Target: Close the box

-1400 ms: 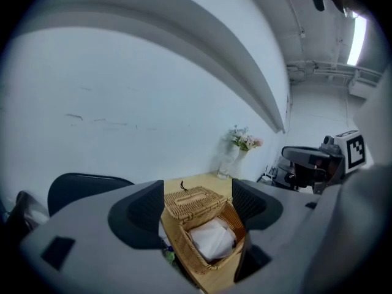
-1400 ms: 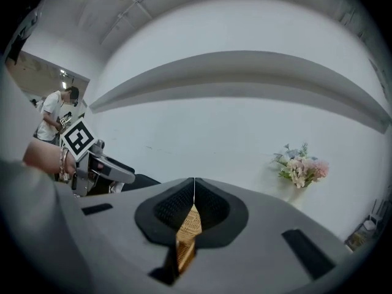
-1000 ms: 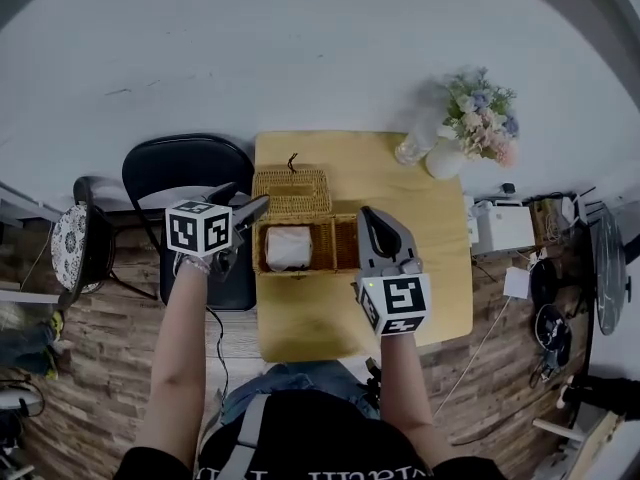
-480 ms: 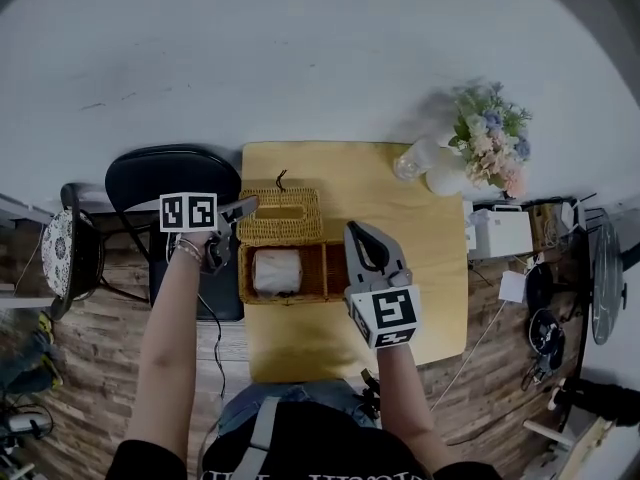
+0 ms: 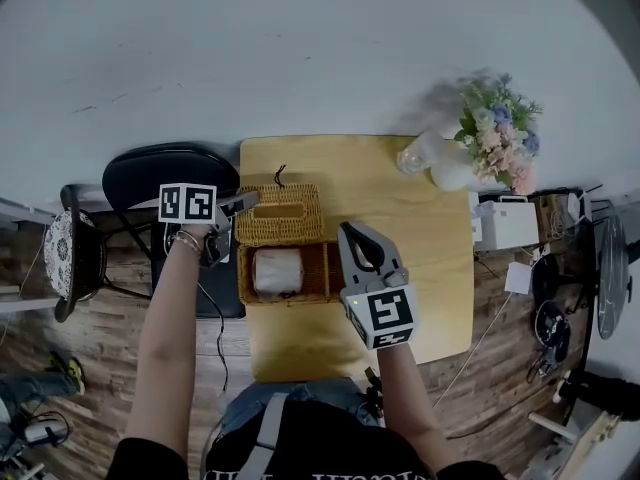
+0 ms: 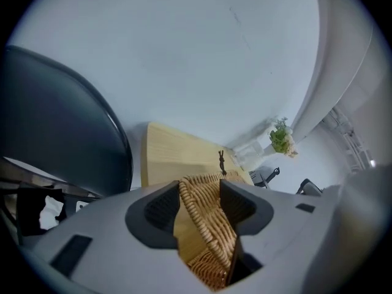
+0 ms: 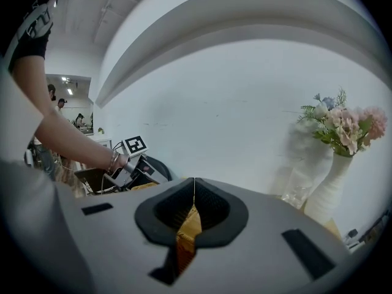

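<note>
The left gripper (image 6: 199,187), whose jaws have just been closing, is clamped on the rim of the open woven lid (image 6: 211,225), which runs out between its pads. The box (image 5: 330,273) itself is set just beside its tips. The right gripper (image 7: 194,185) is held with jaws pressed together, its tips just beside the box's right end, a white roll (image 5: 277,270) lying inside to their left.

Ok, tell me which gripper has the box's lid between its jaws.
The left gripper: its jaws have just been closing and now pinch the wicker lid by its rim. The right gripper has its jaws shut on nothing.
</note>
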Action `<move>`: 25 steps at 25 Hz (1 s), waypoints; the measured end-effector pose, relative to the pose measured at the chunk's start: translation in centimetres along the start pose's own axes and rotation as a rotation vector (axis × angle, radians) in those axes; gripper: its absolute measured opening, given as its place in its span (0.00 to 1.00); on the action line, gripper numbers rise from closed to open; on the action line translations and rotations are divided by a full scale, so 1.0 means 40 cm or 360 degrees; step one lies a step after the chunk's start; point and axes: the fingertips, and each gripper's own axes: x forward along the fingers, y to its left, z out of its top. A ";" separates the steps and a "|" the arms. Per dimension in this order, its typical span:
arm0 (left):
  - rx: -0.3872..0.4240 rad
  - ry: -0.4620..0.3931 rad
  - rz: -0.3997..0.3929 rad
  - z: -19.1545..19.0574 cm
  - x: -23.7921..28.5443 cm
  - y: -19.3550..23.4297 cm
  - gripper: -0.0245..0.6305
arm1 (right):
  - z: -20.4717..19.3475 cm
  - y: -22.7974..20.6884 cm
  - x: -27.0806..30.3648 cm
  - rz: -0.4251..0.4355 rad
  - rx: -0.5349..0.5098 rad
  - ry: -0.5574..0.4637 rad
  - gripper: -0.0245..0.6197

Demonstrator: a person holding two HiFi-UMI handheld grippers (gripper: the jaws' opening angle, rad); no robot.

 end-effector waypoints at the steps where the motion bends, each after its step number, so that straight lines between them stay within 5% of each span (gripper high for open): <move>1: 0.0019 -0.0010 0.0002 0.003 -0.002 -0.003 0.36 | 0.002 0.002 0.000 0.0001 -0.0004 -0.0003 0.06; 25: 0.0811 -0.0223 0.0236 0.061 -0.151 -0.189 0.34 | 0.083 0.105 -0.157 -0.0092 -0.0004 -0.0128 0.06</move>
